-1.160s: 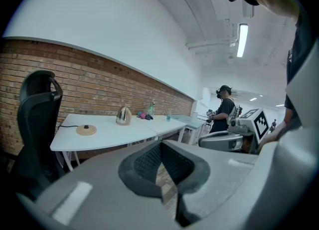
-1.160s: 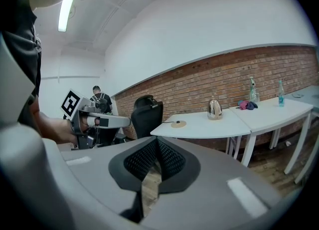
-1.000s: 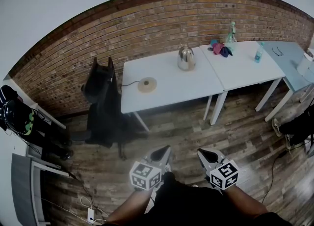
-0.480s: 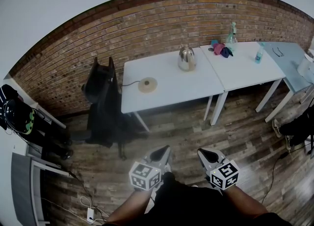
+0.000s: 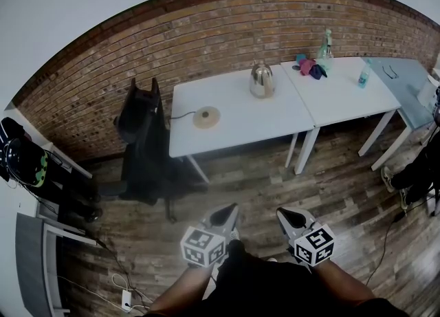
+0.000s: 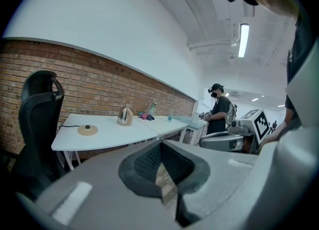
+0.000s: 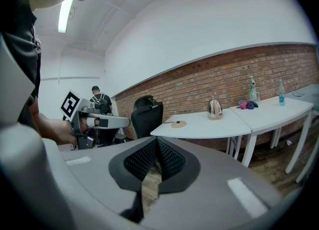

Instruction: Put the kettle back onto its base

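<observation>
L gripper (image 5: pixel 229 208), R gripper (image 5: pixel 281 212) shut; kettle (image 5: pixel 261 80) far ahead on table (image 5: pixel 237 128).

The person is holding both arms low in front of the torso, the left forearm (image 5: pixel 180 288) and right forearm (image 5: pixel 338 276) reaching forward. The left hand-held gripper (image 5: pixel 231 208) and right hand-held gripper (image 5: pixel 282 212) are sitting side by side, a little apart, pointing forward and slightly downward. Both pairs of jaws are pressing together with nothing between them. Each marker cube is facing upward.
</observation>
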A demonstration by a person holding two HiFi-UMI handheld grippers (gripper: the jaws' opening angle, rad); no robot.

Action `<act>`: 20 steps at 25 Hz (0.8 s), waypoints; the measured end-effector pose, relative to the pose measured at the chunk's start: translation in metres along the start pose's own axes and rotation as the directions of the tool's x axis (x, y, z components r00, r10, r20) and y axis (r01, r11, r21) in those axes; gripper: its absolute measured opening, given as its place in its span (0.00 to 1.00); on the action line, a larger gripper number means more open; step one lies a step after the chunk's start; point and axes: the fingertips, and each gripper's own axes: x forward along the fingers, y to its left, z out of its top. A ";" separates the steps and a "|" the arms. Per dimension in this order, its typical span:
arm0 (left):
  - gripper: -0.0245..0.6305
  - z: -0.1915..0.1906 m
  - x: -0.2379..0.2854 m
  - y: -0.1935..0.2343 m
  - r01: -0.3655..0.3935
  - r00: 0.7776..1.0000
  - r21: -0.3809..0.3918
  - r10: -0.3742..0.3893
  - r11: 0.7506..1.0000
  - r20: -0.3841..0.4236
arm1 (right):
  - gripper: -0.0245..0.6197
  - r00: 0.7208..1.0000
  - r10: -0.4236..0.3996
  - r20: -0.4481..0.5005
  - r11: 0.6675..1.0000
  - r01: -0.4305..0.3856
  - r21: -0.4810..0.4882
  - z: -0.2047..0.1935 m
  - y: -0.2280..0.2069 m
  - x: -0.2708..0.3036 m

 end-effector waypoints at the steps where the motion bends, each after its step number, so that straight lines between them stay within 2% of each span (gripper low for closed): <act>1: 0.04 0.000 0.000 0.000 -0.001 1.000 -0.002 0.001 1.000 -0.001 | 0.08 1.000 0.001 -0.001 1.000 -0.001 0.001 0.000 0.000 0.000; 20: 0.04 0.003 0.025 0.036 -0.016 1.000 -0.045 0.015 0.999 -0.018 | 0.08 0.999 0.012 -0.051 0.999 -0.010 0.047 -0.005 -0.019 0.037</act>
